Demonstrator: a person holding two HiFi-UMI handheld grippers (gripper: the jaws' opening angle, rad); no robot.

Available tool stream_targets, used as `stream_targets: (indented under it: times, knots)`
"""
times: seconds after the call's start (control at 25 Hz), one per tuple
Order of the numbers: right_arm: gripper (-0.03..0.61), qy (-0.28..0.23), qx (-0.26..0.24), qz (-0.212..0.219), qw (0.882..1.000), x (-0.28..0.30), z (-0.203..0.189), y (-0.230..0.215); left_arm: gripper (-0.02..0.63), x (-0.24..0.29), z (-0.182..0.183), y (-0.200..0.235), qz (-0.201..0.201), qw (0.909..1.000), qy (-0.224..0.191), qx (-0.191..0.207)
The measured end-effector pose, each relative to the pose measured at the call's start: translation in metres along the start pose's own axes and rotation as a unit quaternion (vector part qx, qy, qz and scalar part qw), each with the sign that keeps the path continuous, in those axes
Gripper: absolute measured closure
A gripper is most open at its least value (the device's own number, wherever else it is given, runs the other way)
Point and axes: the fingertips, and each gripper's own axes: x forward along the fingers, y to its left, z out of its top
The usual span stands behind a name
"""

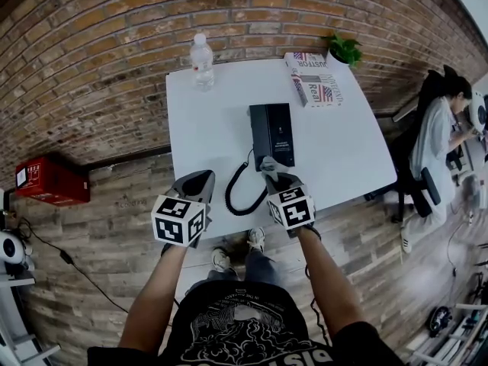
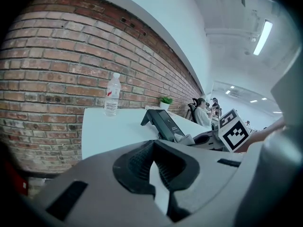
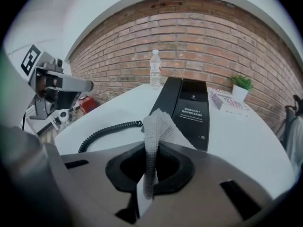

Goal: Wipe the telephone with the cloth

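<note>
The left tongs [image 1: 203, 177] hang over the near edge of the white worktop [image 1: 206, 120], tips closed together on nothing. Right of them a coiled cord [image 1: 232, 194] loops toward the black telephone [image 1: 272, 134] lying mid-worktop. The right tongs [image 1: 271, 175] pinch a grey cloth [image 3: 158, 126], bunched upright at the telephone's near end.

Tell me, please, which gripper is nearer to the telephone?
Right. The right gripper, holding the cloth, sits at the telephone's near end; the left gripper hangs farther left, beyond the coiled cord.
</note>
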Motion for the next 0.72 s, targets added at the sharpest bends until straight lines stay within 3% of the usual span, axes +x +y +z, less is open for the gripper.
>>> stream_targets:
  times: [0.72]
  knots:
    - [0.568,-0.021,-0.027,0.067,0.997,0.013,0.028,0.045,0.609,0.0,0.003,0.006,0.008,0.9999,-0.005,-0.007]
